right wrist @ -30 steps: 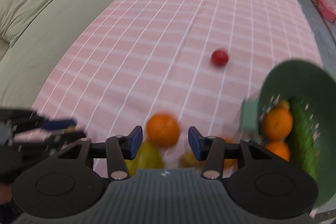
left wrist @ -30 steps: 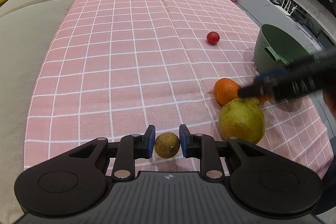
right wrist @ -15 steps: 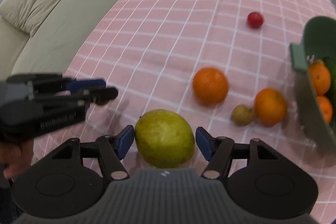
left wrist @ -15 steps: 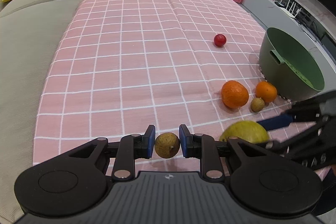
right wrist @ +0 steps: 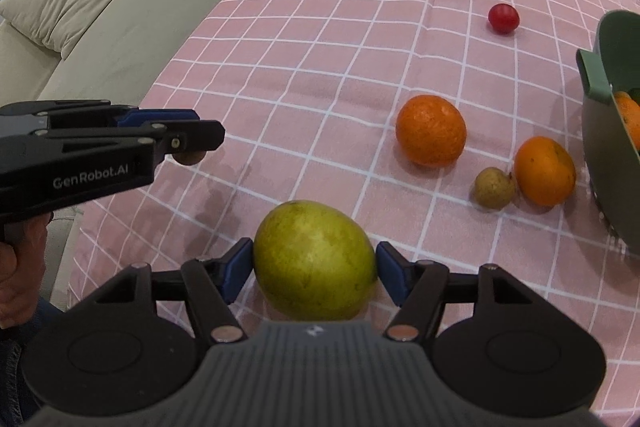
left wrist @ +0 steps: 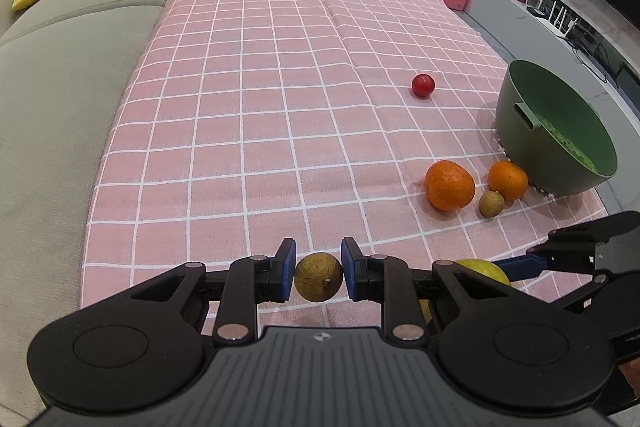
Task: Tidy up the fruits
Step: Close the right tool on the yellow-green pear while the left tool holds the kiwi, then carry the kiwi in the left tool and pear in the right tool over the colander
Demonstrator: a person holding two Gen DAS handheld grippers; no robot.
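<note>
Left tongs (left wrist: 319, 269): clamped on a small brown fruit (left wrist: 319, 277), held clear of the cloth.
Right tongs (right wrist: 315, 269): jaws have just been opening and now straddle the big green-yellow fruit (right wrist: 315, 261) resting on the worktop (left wrist: 240, 131); pads sit beside its flanks, contact not certain.
Handling advice: centre the pads on the widest part, close gently and lift straight; the round skin could slip.
Beyond: large orange (right wrist: 431, 131), small brown fruit near the bowl (right wrist: 494, 187) touching a smaller orange (right wrist: 545, 171), red fruit (right wrist: 503, 18) farther off.
Green bowl (left wrist: 560, 131): at the right edge, cut off in the right view; contents mostly hidden, only a sliver of orange showing.
</note>
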